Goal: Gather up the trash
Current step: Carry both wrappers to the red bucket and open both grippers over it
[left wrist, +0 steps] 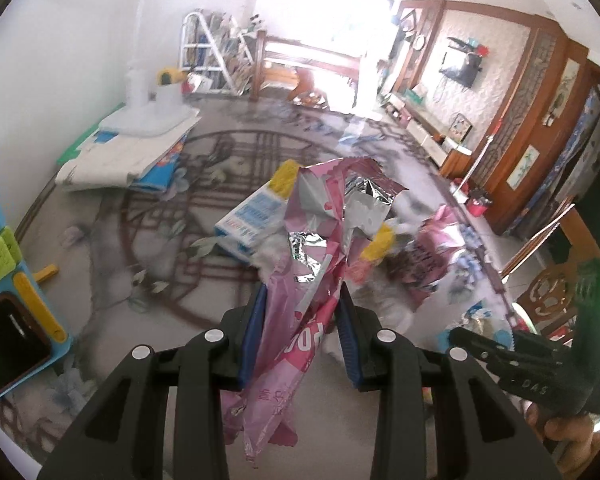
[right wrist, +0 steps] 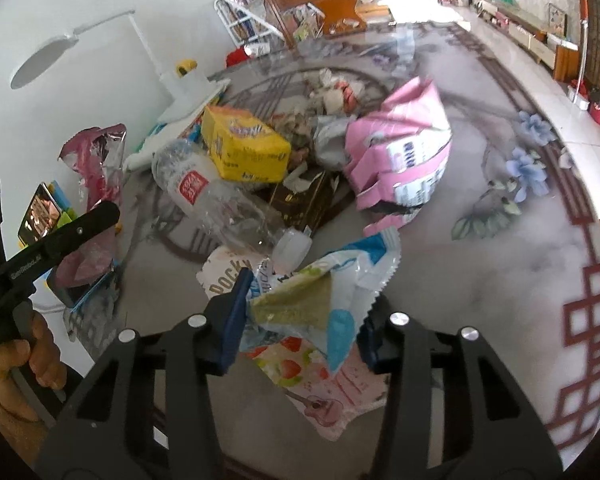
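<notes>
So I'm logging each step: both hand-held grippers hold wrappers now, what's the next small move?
Probably lift both clear and carry them off to a bin, which isn't in view. The left hand-held gripper clamps a pink foil wrapper; the right hand-held gripper grips a blue-white wrapper above the pile.

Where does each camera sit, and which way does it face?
Left wrist: on the left hand-held gripper, looking down across the table; it is shut on a pink wrapper; the right hand-held gripper shows at right.
Right wrist: on the right hand-held gripper, facing the trash pile; a blue-white wrapper sits between its fingers; a hand shows.
Shared: the table, the pink wrapper.
</notes>
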